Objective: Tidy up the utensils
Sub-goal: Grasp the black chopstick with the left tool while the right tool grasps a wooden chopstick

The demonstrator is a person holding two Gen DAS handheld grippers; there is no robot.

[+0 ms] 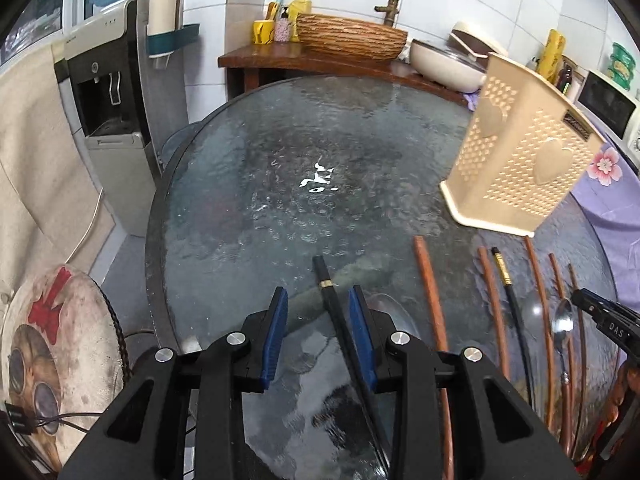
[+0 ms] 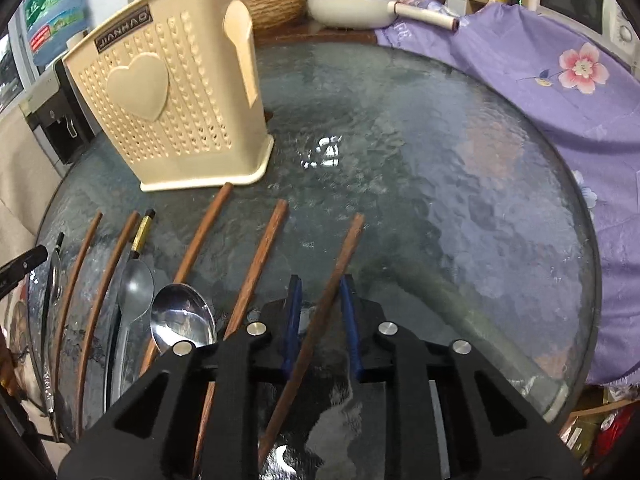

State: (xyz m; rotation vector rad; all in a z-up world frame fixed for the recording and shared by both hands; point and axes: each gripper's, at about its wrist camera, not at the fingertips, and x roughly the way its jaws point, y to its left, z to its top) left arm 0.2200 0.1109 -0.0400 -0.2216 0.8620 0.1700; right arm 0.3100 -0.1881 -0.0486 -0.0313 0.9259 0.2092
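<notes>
A beige perforated utensil holder (image 1: pixel 520 152) (image 2: pixel 168 92) stands upright on the round glass table (image 1: pixel 280 140) (image 2: pixel 440 160). Wooden chopsticks (image 2: pixel 260 264), a black chopstick with a gold band (image 1: pixel 508 292) and two metal spoons (image 2: pixel 182 320) lie in a row in front of it. My left gripper (image 1: pixel 318 290) is open around another black chopstick (image 1: pixel 326 280), which lies close to the right-hand pad. My right gripper (image 2: pixel 321 280) straddles a brown chopstick (image 2: pixel 344 248) with a gap on both sides, so it is open. Its tip (image 1: pixel 600 312) shows beside a spoon (image 1: pixel 562 320) in the left wrist view.
A purple floral cloth (image 2: pixel 560 100) covers the table's right side. Behind the table stand a wooden shelf with a woven basket (image 1: pixel 352 36) and a white pan (image 2: pixel 352 8). A water dispenser (image 1: pixel 108 112) and a cushioned stool (image 1: pixel 52 360) are on the left.
</notes>
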